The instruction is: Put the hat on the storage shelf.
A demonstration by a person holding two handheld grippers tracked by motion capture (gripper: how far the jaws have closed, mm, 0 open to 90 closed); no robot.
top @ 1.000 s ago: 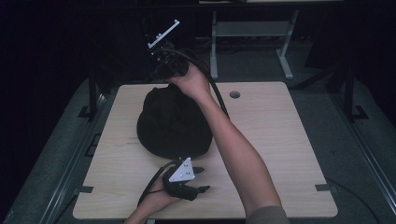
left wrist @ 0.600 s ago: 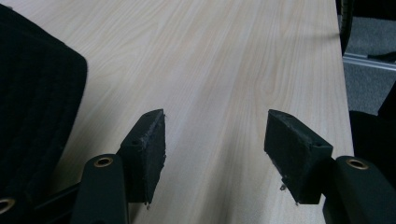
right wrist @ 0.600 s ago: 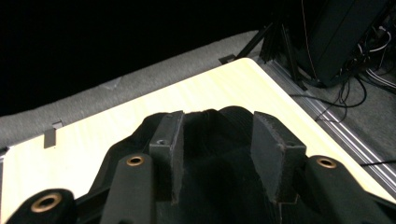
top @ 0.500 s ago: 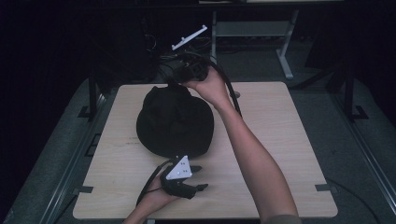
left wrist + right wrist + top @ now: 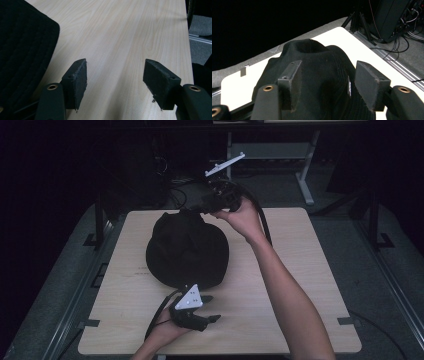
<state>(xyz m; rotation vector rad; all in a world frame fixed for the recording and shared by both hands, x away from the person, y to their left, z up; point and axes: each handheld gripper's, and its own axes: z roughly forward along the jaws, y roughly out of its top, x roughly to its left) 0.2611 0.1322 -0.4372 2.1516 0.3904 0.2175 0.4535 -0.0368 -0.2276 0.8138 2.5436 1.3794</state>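
Item: black hat point(image 5: 187, 249), soft, with a stitched, quilted-looking brim and a dented crown. It lies on the light wooden table point(image 5: 300, 270), a little left of the table's middle and nearer the far edge than the near one. All places below are given from the hat.

Right gripper point(image 5: 200, 209): held in the person's right hand point(image 5: 245, 217), above the hat's far edge. The arm reaches across the table to the right of the hat. In the right gripper view the gripper point(image 5: 325, 85) looks down over the crown of the hat point(image 5: 312, 72). Its jaws have just been opening and stand wide apart. The two pads point(image 5: 292, 82) sit over the cloth on either side, with a clear gap and nothing pinched between them.

Left gripper point(image 5: 210, 308): held in the left hand point(image 5: 162, 332), just in front of the hat's near edge, close to the table top. Its grey three-cornered plate point(image 5: 190, 297) faces up. In the left gripper view the gripper point(image 5: 115, 85) has its jaws wide open over bare table point(image 5: 130, 37), holding nothing. The hat's brim point(image 5: 22, 50) lies just to the side of one pad point(image 5: 77, 85), apart from it.
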